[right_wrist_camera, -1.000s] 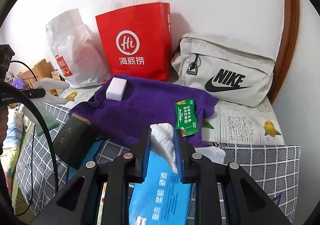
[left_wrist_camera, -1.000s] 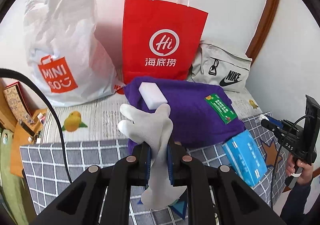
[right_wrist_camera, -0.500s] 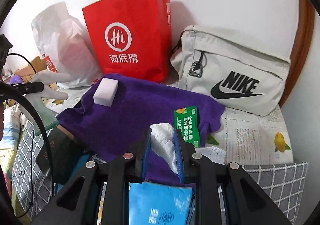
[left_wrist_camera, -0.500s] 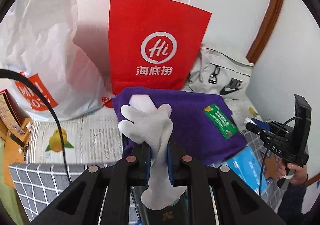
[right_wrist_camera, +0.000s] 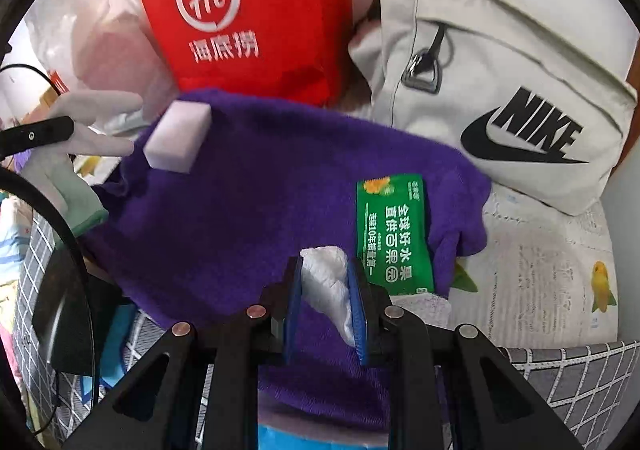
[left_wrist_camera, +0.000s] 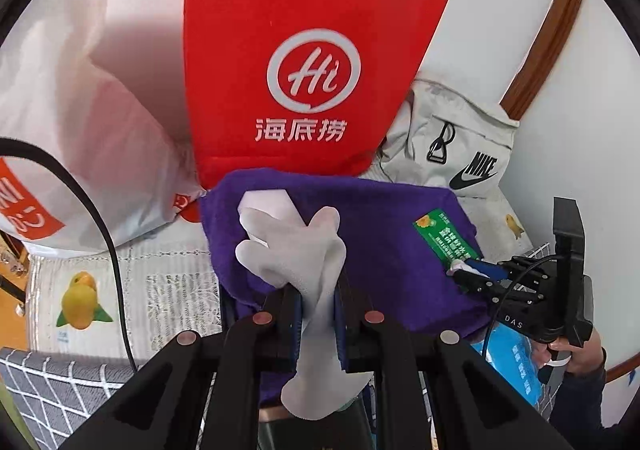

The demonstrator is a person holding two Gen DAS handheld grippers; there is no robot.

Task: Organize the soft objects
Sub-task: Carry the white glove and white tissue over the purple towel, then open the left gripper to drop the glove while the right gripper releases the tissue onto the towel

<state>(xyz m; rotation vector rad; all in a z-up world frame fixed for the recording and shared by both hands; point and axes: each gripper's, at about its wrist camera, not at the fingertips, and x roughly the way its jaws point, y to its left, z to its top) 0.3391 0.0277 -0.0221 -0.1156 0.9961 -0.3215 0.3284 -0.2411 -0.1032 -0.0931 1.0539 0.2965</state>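
Observation:
My left gripper (left_wrist_camera: 318, 302) is shut on a grey-white glove (left_wrist_camera: 304, 262), held above the near edge of a purple towel (left_wrist_camera: 380, 234). A white sponge block (left_wrist_camera: 268, 202) lies on the towel behind the glove. My right gripper (right_wrist_camera: 326, 282) is shut on a crumpled white plastic bag (right_wrist_camera: 328, 278) over the towel (right_wrist_camera: 248, 202), just left of a green packet (right_wrist_camera: 394, 234). The sponge (right_wrist_camera: 178, 140) sits at the towel's far left. The glove (right_wrist_camera: 72, 146) and the left gripper show at the left edge.
A red paper bag (left_wrist_camera: 304, 70) stands behind the towel, a white plastic bag (left_wrist_camera: 80, 130) to its left, a pale Nike bag (right_wrist_camera: 500, 90) to its right. A blue tissue pack (left_wrist_camera: 516, 362) lies at the towel's front. A checked grey cover (right_wrist_camera: 580, 382) spreads in front.
Both grippers have moved forward toward the towel and the bags, each keeping its hold. The red bag and the Nike bag loom larger.

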